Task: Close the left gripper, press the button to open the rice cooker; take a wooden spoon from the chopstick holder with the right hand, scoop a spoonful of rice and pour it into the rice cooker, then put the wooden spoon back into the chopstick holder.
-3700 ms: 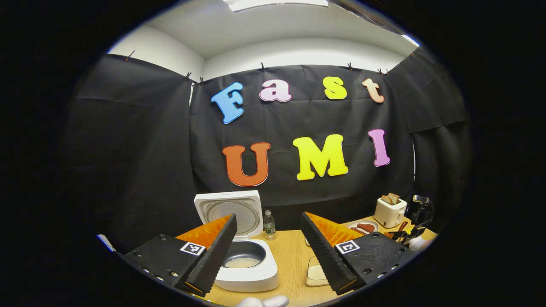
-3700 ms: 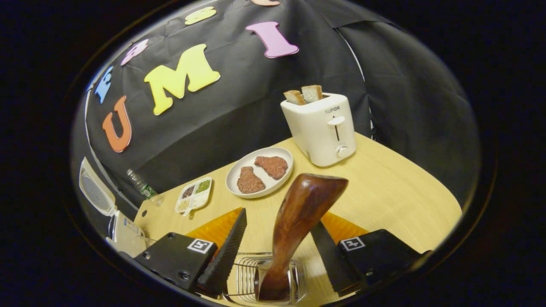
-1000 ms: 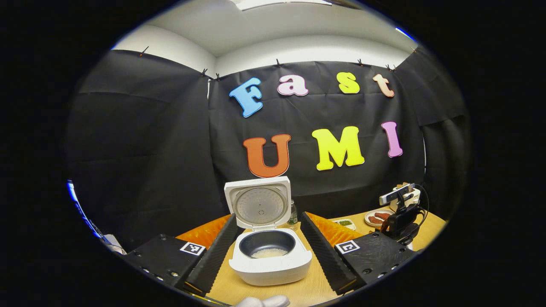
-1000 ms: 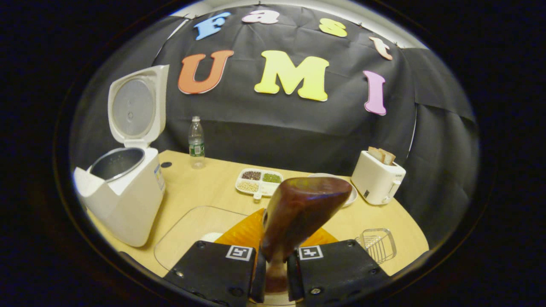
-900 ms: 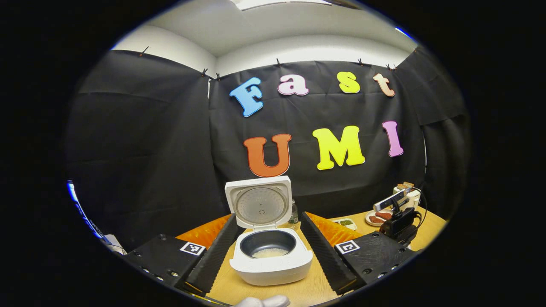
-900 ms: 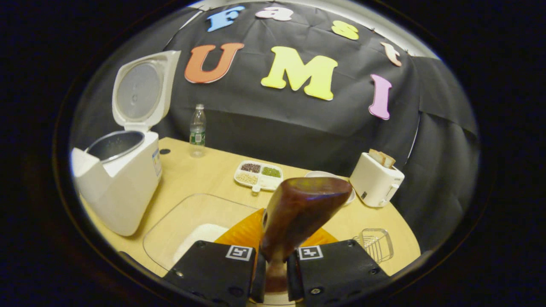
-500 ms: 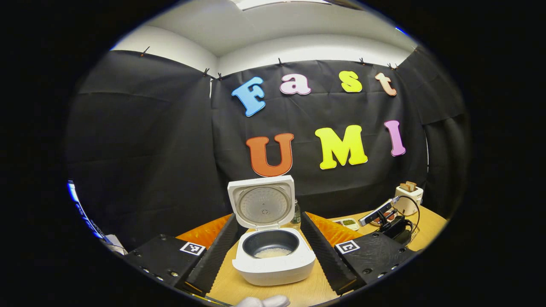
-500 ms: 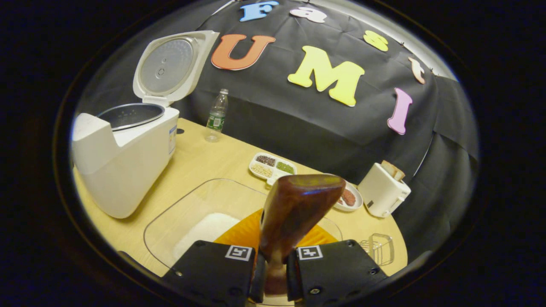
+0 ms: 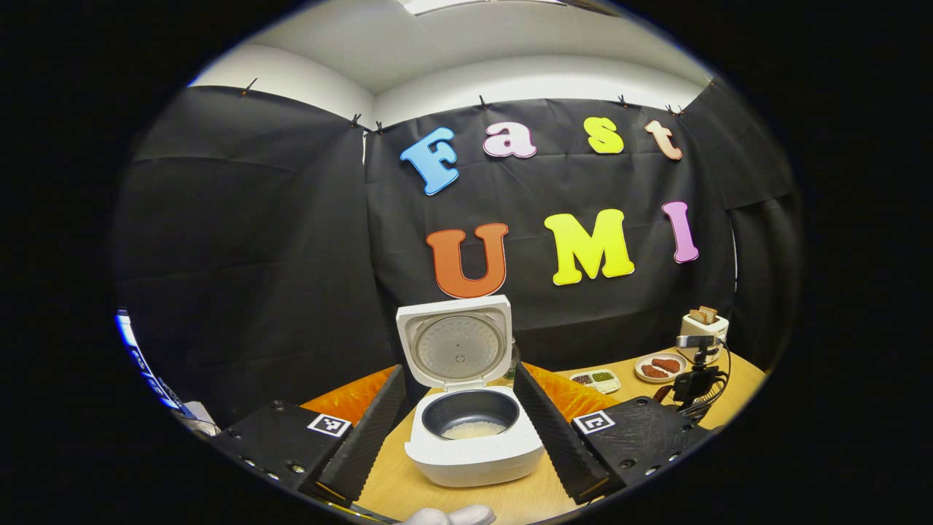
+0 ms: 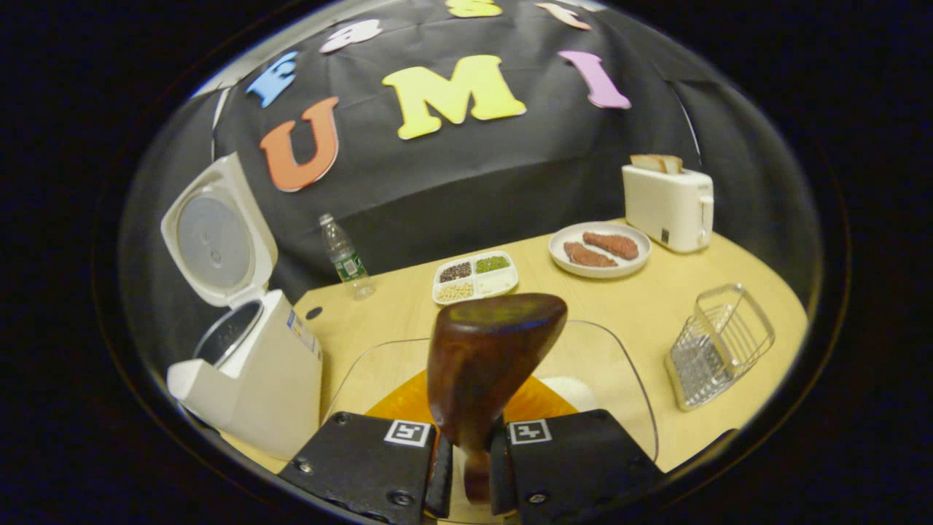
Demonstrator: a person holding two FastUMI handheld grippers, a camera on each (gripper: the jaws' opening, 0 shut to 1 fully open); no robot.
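Closest in the right gripper view, the right gripper [image 10: 470,467] has its fingers pinching the thin handle of the wooden spoon [image 10: 490,357]. The spoon stands up in front of the camera, with its wide dark bowl at the top. No rice can be seen on it from here.

Just past the spoon sits a clear dish [image 10: 619,379] with a white heap of rice [image 10: 572,390] inside. The spoon is over this dish, but I cannot tell if it touches the rice. To the side, the wire chopstick holder [image 10: 718,346] stands apart from the dish on the tabletop [image 10: 656,302].

In the left gripper view, the left gripper [image 9: 459,434] has its fingers spread wide, holding nothing. Between them, a bit farther off, is the rice cooker [image 9: 474,448]. Its lid [image 9: 455,343] stands up open, and a little rice lies at the bottom of the pot.

Farther back are a small tray of beans [image 10: 475,277], a plate of meat [image 10: 600,250], a water bottle [image 10: 344,257] and a toaster [image 10: 669,200].

So the cooker is open and the spoon is out of its holder. I think the scoop comes next. Then the rice must go into the cooker, and the spoon must go back in the holder.
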